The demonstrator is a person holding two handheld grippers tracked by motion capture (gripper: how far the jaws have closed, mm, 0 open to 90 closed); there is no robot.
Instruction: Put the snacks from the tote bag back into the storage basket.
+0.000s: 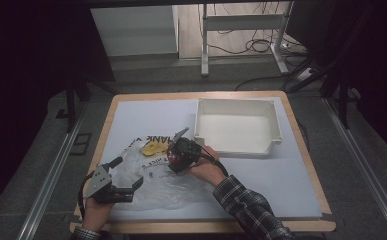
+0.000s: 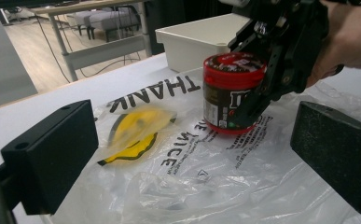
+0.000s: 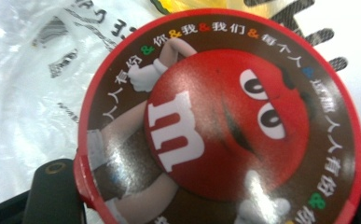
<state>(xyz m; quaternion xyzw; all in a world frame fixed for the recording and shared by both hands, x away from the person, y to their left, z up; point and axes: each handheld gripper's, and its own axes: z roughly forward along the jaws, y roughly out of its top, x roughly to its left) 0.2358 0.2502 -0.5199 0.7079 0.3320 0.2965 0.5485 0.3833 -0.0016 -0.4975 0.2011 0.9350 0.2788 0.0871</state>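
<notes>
Between the right gripper's (image 2: 243,74) clenched jaws stands a red-lidded candy jar (image 2: 230,93) on the plastic bag (image 2: 206,182); its cartoon lid face appears in the right gripper view. Nearby, the left gripper (image 1: 131,186) gapes, released.

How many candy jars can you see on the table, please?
1: the red-lidded candy jar stands upright on the clear plastic bag, clamped in the right tool, in front of the white bin.
</notes>
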